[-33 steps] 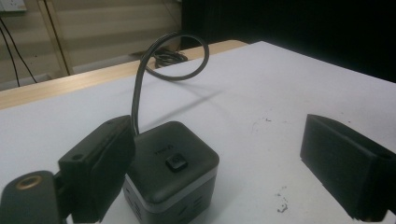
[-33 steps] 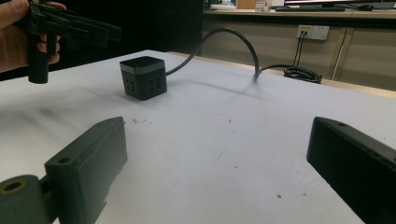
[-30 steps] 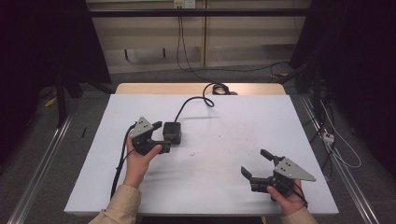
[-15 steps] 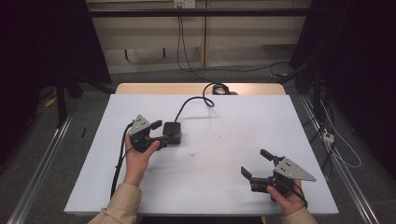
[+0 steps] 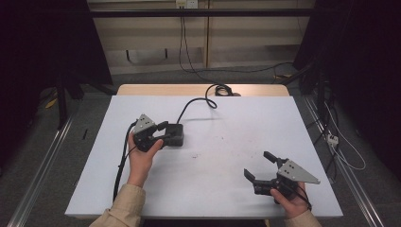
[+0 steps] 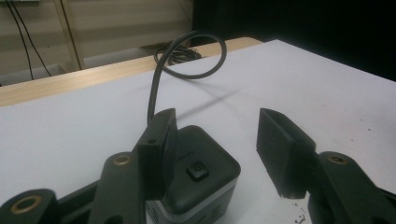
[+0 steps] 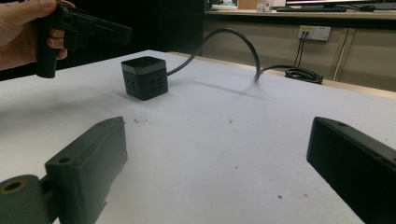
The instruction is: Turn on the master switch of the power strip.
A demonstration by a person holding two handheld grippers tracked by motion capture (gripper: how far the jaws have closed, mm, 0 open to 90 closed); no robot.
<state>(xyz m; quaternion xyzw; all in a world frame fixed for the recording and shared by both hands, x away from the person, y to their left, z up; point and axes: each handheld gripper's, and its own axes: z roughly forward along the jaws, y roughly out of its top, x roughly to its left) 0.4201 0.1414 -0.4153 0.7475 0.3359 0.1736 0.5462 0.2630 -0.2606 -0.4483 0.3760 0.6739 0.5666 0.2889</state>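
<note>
Against the earlier frames we record 1 change: the left gripper (image 5: 163,133) has been narrowing its jaws around the black power cube (image 5: 174,135), which sits between them. 1 pad lies against the cube's side; the other stands clear, so nothing is pinched as far as we can tell from this angle. The cube is matte plastic with rounded corners, a pale band and a small top button, and rests left of centre on the white table (image 5: 227,156). Its thick rubbery cable (image 5: 196,103) loops off towards the far edge. The right gripper (image 5: 260,166), well apart from the cube, is spread wide and empty.
</note>
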